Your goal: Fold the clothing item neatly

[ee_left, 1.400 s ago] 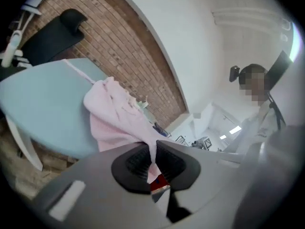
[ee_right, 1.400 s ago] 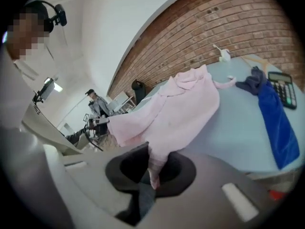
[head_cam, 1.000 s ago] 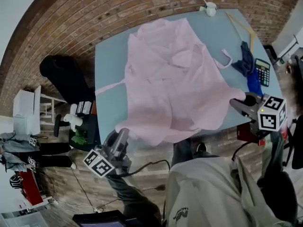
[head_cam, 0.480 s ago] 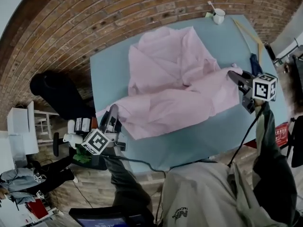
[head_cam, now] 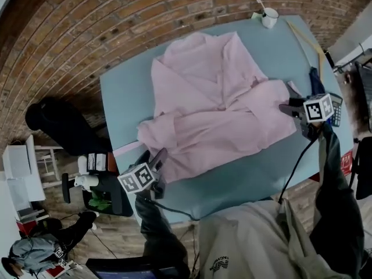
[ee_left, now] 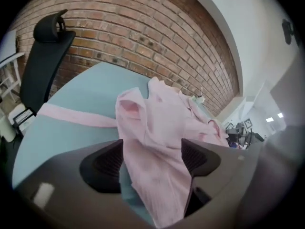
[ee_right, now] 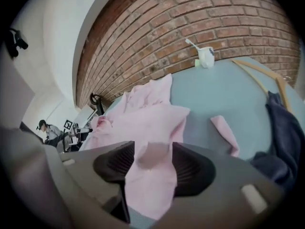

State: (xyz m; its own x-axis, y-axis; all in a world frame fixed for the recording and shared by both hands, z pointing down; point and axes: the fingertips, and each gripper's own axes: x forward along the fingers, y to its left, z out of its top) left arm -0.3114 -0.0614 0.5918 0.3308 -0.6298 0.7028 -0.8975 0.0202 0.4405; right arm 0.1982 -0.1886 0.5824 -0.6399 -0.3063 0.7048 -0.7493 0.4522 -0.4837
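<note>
On the far left, beside the light blue table (head_cam: 122,92), stands a black office chair (head_cam: 52,118). A pink belt strip (head_cam: 125,149) trails from the robe across the table's near left part.

At the near left corner of the cloth, your left gripper (head_cam: 158,157) points down and away from you. In the left gripper view its jaws stand apart, having just been opening, and a fold of the pink robe (ee_left: 152,128) lies loose between them, released rather than pinched.

In the middle of the table, the pink robe (head_cam: 215,103) is spread out with its collar toward the far edge. Its near part is doubled over the middle in a thick band running left to right.

At the right end of that band, your right gripper (head_cam: 288,106) rests by the cloth. In the right gripper view its jaws are also apart, having just been opening, with a flap of the robe (ee_right: 152,128) lying slack between them. A short pink strip (ee_right: 225,132) lies just to the right.

Further right lie a dark blue cloth (ee_right: 281,137) and a wooden hanger (head_cam: 305,39). A white cup (head_cam: 269,20) stands at the far right corner.
</note>
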